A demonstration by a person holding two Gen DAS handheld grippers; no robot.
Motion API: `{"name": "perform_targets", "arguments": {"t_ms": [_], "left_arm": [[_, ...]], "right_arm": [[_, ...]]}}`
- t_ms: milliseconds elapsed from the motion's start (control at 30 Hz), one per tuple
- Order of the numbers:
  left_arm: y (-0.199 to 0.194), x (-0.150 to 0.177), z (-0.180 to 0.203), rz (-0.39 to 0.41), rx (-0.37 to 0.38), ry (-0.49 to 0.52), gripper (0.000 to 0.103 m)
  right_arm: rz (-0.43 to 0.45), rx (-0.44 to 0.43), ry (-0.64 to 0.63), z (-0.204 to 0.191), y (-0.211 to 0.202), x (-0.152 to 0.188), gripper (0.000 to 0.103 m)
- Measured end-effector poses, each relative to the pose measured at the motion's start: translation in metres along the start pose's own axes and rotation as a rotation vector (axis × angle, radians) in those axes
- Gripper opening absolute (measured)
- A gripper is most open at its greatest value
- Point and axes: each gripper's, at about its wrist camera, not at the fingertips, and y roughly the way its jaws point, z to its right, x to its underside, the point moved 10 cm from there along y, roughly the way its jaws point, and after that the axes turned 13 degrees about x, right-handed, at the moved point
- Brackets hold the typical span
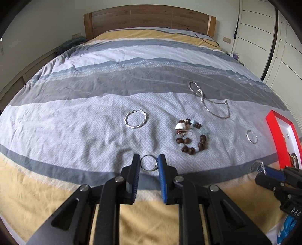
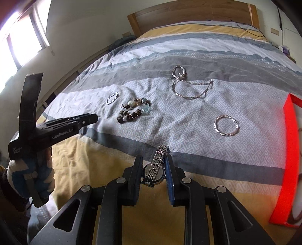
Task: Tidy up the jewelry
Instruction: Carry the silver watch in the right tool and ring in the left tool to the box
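A: Left gripper (image 1: 149, 163) is up off the bed (image 1: 94, 116), and there's a thin metal ring (image 1: 149, 163) pinched between its fingers (image 1: 136, 165), one black pad and one blue pad pressing its rim from either side.

B: Right gripper (image 2: 153, 169) has a silver wristwatch (image 2: 153, 172). Dial clamped between the fingers (image 2: 138, 169), the link band standing up past the tips and folding across the face.

A: So both are closed on a piece. What's lying loose?

B: Plenty on the patterned grey stripe of the quilt. From the left wrist camera: a twisted silver bangle (image 1: 135, 119) out to the left, a beaded bracelet (image 1: 191, 136) of brown wooden beads with pale stones and a shell just right of centre, and a second, smaller twisted bangle (image 1: 252, 137) near the red box (image 1: 271, 132).

A: And further up the bed, a silver chain necklace (image 1: 209, 101) lies in loose loops, half on the darker grey band.

B: The red box sits at the right edge, white lining showing; something round and gold-toned lies inside, too cut off to name.

A: In the right wrist view the person's gloved left hand (image 2: 32, 179), blue and white, grips the left tool's handle out to the side, well apart from the watch.

B: Wooden headboard (image 1: 149, 17) at the far end, white wardrobe (image 1: 264, 37) on the right.
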Motion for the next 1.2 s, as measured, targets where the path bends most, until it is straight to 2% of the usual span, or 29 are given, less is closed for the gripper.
{"name": "perform_targets", "arguments": {"t_ms": [133, 333, 600, 733, 900, 1067, 1200], "left_arm": [[-0.026, 0.002, 0.015, 0.012, 0.008, 0.022, 0.018], [-0.061, 0.001, 0.058, 0.036, 0.054, 0.069, 0.018], [-0.07, 0.0, 0.147, 0.039, 0.159, 0.136, 0.018], [-0.056, -0.002, 0.201, 0.023, 0.221, 0.188, 0.018], [-0.021, -0.01, 0.276, -0.011, 0.307, 0.257, 0.018], [0.028, -0.022, 0.342, -0.049, 0.37, 0.316, 0.018], [0.074, -0.032, 0.379, -0.082, 0.398, 0.321, 0.018]], "right_arm": [[0.035, 0.012, 0.001, 0.001, -0.029, -0.005, 0.024], [0.091, 0.038, 0.009, 0.011, -0.081, -0.008, 0.024], [0.148, 0.12, 0.08, 0.069, -0.142, 0.0, 0.024], [0.153, 0.179, 0.126, 0.117, -0.159, 0.011, 0.024], [0.144, 0.258, 0.179, 0.185, -0.164, 0.017, 0.024], [0.132, 0.324, 0.196, 0.248, -0.15, 0.009, 0.024], [0.1, 0.348, 0.202, 0.287, -0.124, 0.003, 0.024]]}}
